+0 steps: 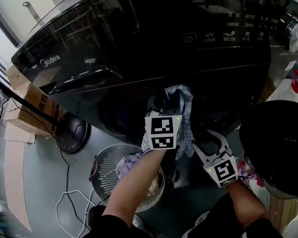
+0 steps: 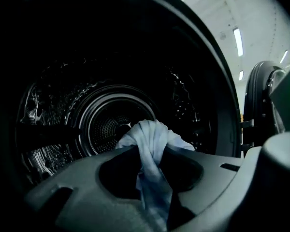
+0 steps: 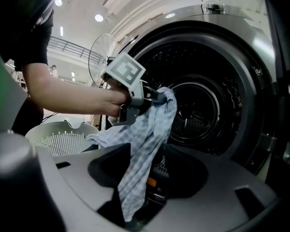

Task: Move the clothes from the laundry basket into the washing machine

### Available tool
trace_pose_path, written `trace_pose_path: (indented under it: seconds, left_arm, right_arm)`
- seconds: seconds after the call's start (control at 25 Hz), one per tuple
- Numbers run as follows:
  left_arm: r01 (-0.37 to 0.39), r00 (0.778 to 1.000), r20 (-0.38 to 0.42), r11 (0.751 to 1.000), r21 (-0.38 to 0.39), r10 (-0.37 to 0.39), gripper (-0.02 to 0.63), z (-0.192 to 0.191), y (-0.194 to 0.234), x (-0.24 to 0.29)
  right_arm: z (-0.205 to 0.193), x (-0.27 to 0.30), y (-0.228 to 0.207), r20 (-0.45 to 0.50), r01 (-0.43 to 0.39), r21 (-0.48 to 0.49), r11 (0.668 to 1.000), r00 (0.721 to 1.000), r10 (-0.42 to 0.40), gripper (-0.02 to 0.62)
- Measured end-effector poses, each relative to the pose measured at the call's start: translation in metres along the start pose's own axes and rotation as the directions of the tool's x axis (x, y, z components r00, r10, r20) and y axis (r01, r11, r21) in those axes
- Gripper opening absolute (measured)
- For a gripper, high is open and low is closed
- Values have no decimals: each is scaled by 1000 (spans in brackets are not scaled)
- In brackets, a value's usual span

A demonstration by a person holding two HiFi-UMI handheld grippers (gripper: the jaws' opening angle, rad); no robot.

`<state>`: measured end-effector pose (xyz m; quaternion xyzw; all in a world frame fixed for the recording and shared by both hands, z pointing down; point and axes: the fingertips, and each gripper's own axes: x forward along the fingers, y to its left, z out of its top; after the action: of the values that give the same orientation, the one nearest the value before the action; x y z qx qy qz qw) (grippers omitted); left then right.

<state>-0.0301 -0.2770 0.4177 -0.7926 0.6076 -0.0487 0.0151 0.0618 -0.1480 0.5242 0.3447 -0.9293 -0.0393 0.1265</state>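
My left gripper is shut on a pale blue checked cloth, held level at the mouth of the dark washing machine. In the left gripper view the cloth bunches out of the closed jaws of the left gripper, right in front of the steel drum. The right gripper view shows that left gripper with the cloth draping down from it. My right gripper is lower right, open; the cloth's tail hangs between the jaws of the right gripper. The white laundry basket stands below, with clothes inside.
The round washer door stands swung open at the right. A cardboard box and a black fan base sit on the floor to the left, and a white cable trails near the basket.
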Motion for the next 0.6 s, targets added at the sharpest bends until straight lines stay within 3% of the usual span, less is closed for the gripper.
trace_pose_path:
  seconds: [0.2, 0.28, 0.32, 0.6]
  left_arm:
    - [-16, 993, -119, 999, -42, 11, 153, -45, 25, 50]
    - [-17, 985, -173, 999, -32, 11, 284, -65, 29, 55]
    - [-15, 981, -192, 1000, -24, 10, 314, -71, 29, 54]
    - [40, 978, -205, 999, -2, -40, 344, -77, 7, 24]
  right_arm:
    - [-1, 2, 8, -7, -26, -22, 999, 1000, 25, 199]
    - [0, 2, 10, 0, -27, -7, 1000, 1000, 27, 199]
    - [0, 2, 10, 0, -29, -8, 1000, 1000, 29, 199]
    - [-1, 9, 9, -5, -37, -11, 999, 999, 37, 199]
